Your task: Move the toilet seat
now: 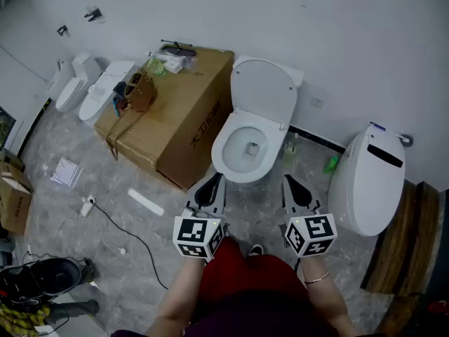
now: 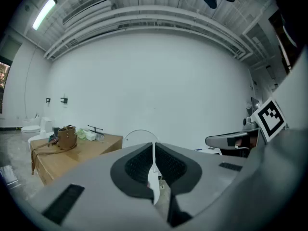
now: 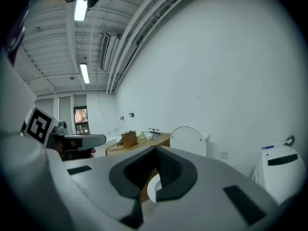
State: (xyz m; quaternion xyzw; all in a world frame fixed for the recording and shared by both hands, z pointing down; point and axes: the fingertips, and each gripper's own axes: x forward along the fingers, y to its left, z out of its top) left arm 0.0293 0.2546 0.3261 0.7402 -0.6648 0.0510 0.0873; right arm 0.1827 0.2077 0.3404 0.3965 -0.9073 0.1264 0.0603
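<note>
The main risk is a poor first contact. Both tools approach with nothing spread to take an edge, so if they reach the toilet seat [image 1: 226, 154] as they are, the tips can only push on glossy plastic and may skid off. A slip could knock the raised lid [image 1: 264, 90], which stands upright at the bowl's 12 o'clock against the wall, and send it slamming down. The cardboard box [image 1: 184, 121] sits just beside the bowl at its 9 o'clock and leaves the left side little room to swing. Whether the ring lies flat on the bowl or is tipped up behind the lid I cannot tell for sure; it looks flat.

The left gripper [image 1: 212, 182] has its jaws pressed together, with only a hairline slit between the pads and nothing in it. The right gripper [image 1: 290, 184] is likewise closed tight and empty. Both hang at the bowl's 6 o'clock, near its front rim but not touching it, one at each side. A second toilet [image 1: 368, 181] stands apart at 3 o'clock.
</note>
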